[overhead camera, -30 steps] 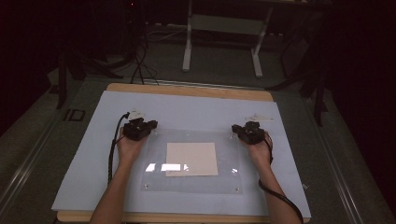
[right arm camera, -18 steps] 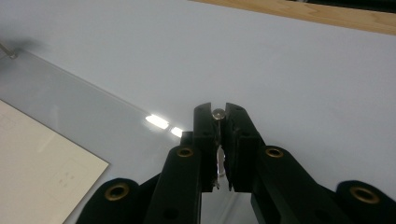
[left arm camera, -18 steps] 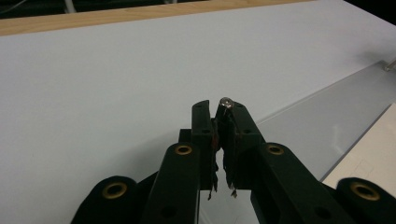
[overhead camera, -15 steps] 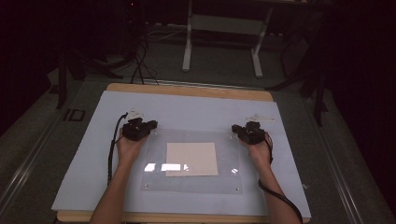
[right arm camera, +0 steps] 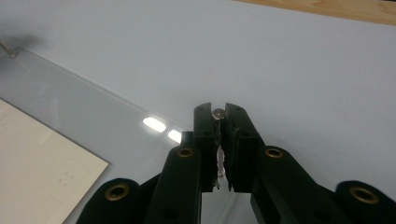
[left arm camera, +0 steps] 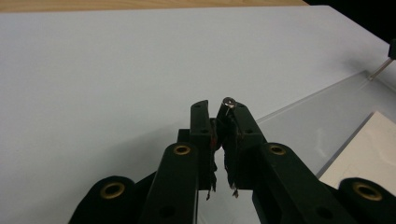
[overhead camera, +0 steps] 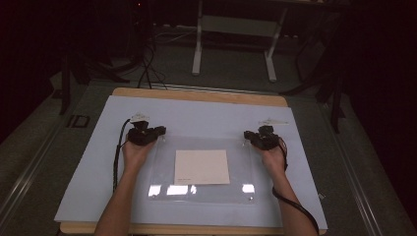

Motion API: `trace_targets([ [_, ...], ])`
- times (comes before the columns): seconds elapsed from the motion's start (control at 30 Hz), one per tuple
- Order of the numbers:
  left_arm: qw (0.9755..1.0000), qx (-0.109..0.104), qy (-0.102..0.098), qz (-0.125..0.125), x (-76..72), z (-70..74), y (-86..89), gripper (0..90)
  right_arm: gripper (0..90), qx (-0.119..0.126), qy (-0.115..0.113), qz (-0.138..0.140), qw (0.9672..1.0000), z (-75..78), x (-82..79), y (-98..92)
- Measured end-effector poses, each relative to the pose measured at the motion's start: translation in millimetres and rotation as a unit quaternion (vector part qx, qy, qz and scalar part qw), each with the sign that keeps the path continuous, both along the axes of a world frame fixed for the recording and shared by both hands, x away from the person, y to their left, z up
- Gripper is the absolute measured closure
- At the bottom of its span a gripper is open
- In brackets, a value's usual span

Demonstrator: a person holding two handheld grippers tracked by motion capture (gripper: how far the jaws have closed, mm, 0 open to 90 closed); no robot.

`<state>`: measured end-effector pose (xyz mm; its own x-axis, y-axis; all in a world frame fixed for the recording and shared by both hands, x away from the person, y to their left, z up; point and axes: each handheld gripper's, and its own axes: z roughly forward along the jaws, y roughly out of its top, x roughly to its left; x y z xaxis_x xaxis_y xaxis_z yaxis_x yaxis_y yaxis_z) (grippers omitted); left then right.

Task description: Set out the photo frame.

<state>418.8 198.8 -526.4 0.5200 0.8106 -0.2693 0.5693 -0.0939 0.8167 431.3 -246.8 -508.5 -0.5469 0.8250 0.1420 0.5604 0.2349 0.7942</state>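
High view first: your wooden table (overhead camera: 201, 95) carries a pale blue-white sheet (overhead camera: 103, 162), and on that lies a clear rectangular acrylic plate (overhead camera: 162, 167) with a cream paper square (overhead camera: 202, 166) at its middle. The room behind is dark — just a metal stand frame (overhead camera: 233, 37) and some cables on the floor.

The plate sits dead centre between your hands, flat on the sheet. I'd guess it's stiff, light-ish and slick, so it'll slide or scratch if you drag it; the corners look like the place to take it.

That's where you are already. Your left gripper (left arm camera: 219, 109) is clenched on a small metal pin (left arm camera: 228, 101) at the plate's far-left corner, though its jaws have just been easing open a touch, pin between them. Your right gripper (right arm camera: 218, 112) is clamped on a matching round-headed pin (right arm camera: 218, 113) at the far-right corner — a tiny thing, easy to lose.
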Motion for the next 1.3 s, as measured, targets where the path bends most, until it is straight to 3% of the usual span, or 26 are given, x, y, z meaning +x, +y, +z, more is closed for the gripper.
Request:
trace_targets([
  [0.13,0.9998,-0.014,0.016,0.004,5.6,-0.3,0.8,82.2,85.2,0.000,0.011,-0.003,0.9999,1.3,6.2,0.9],
  [0.43,0.9987,-0.022,0.044,0.013,16.2,2.6,-0.2,83.1,85.8,0.003,0.029,-0.010,0.9995,3.1,16.0,1.9],
  [0.5,0.9983,-0.016,0.053,0.018,19.9,4.9,-2.0,83.7,85.8,0.006,0.036,-0.014,0.9992,3.9,19.4,2.4],
  [0.6,0.9967,-0.023,0.071,0.033,26.8,5.9,-3.6,84.2,85.7,0.016,0.051,-0.029,0.9981,4.6,26.7,3.6],
  [0.8,0.9950,-0.023,0.080,0.055,31.0,6.0,-7.6,84.9,85.2,0.023,0.065,-0.042,0.9968,4.8,32.1,4.2],
  [0.93,0.9942,-0.020,0.083,0.065,31.5,6.4,-9.7,85.0,83.6,0.011,0.063,-0.045,0.9969,6.2,32.1,6.5],
  [1.03,0.9942,-0.022,0.083,0.065,31.9,6.1,-9.5,85.0,77.5,-0.005,0.057,-0.050,0.9971,11.5,28.0,7.6],
  [1.13,0.9945,-0.028,0.083,0.059,32.3,5.0,-7.7,85.0,75.1,-0.020,0.047,-0.040,0.9979,22.1,17.8,7.5],
  [1.3,0.9946,-0.030,0.083,0.056,32.4,4.6,-7.1,85.0,75.9,-0.011,0.038,-0.008,0.9992,35.8,4.6,6.5],
])
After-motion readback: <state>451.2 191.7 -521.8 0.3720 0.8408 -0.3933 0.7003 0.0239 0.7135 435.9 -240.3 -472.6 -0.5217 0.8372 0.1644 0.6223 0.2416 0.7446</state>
